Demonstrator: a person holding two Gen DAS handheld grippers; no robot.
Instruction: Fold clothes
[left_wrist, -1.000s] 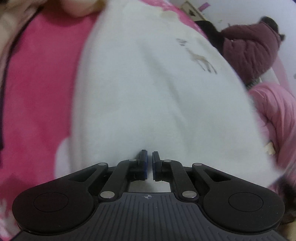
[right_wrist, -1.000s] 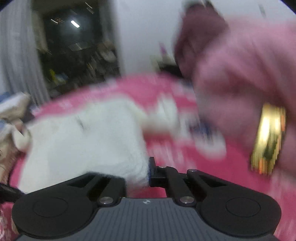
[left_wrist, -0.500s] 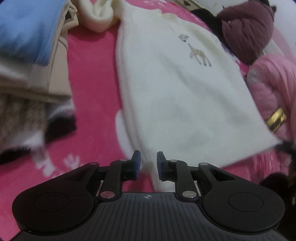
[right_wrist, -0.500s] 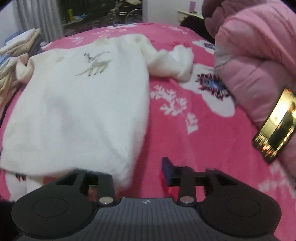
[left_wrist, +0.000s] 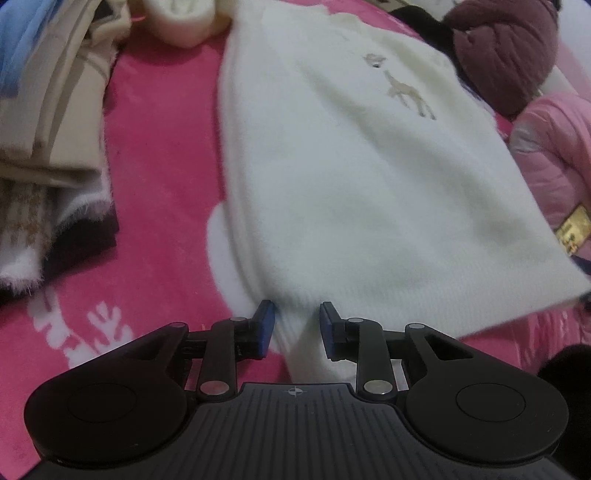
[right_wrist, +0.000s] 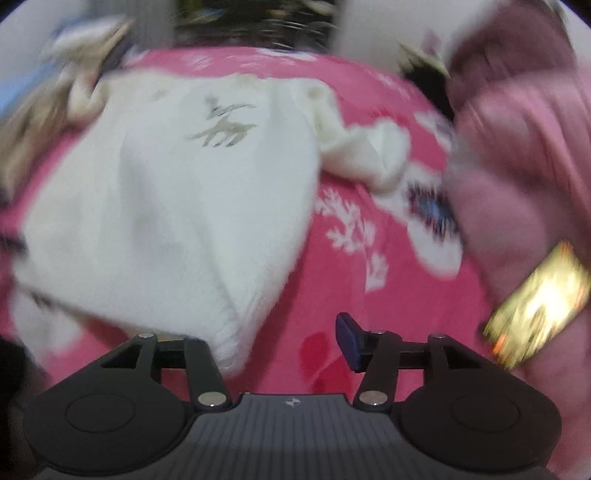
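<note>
**Pink bed, white sweater spread flat**

Pink snowflake blanket (left_wrist: 159, 155) across the bed, stacked folded clothes (left_wrist: 48, 122) along the left edge, padded pink jacket (right_wrist: 517, 155) on the right. White deer-print sweater (left_wrist: 351, 177) lying face up in the middle, body spread, hem toward both cameras, one sleeve (right_wrist: 365, 155) bunched beside the right shoulder, the other (left_wrist: 181, 18) rolled up by the left.

Left hand-held gripper (left_wrist: 297, 323) with jaws parted, a corner of the hem lying loose between them, not pinched. Right hand-held gripper (right_wrist: 288, 339) spread wide at the opposite hem corner, fabric draped over its left finger, right finger over bare blanket; that view blurred.

Judged step: laying out, body flat but sleeves not yet straightened or folded in. Next move likely calls for a firm pinch on a sleeve or a side edge, lifting little enough to keep the body flat.
</note>
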